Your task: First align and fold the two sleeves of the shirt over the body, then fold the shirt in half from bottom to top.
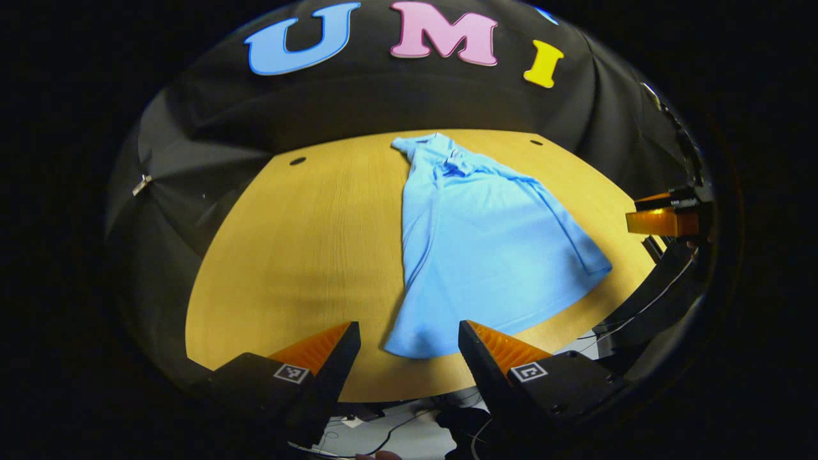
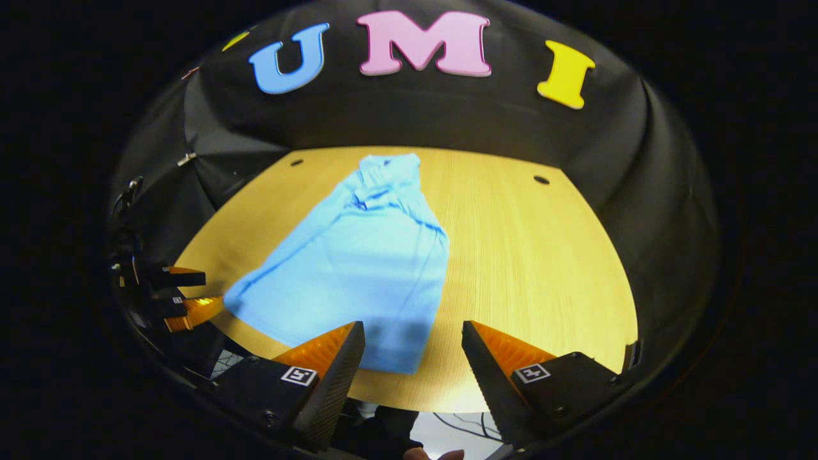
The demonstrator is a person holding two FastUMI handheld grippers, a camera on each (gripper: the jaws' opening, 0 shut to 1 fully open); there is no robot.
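Meanwhile both grippers' jaws gape wide at the table [image 1: 287,243] edge, near the shirt [image 1: 486,249] hem.

Both views are evenly and fairly brightly lit from above, so the wooden table [image 1: 300,243] glows warm yellow while the cloth wall behind stays dim. A soft shadow falls on the table at lower left of the left gripper view. The blue shirt [image 2: 364,268] is sharp, with mild shading in its folds. Fisheye bending curves the table edges, and detail darkens and smears toward the rim.
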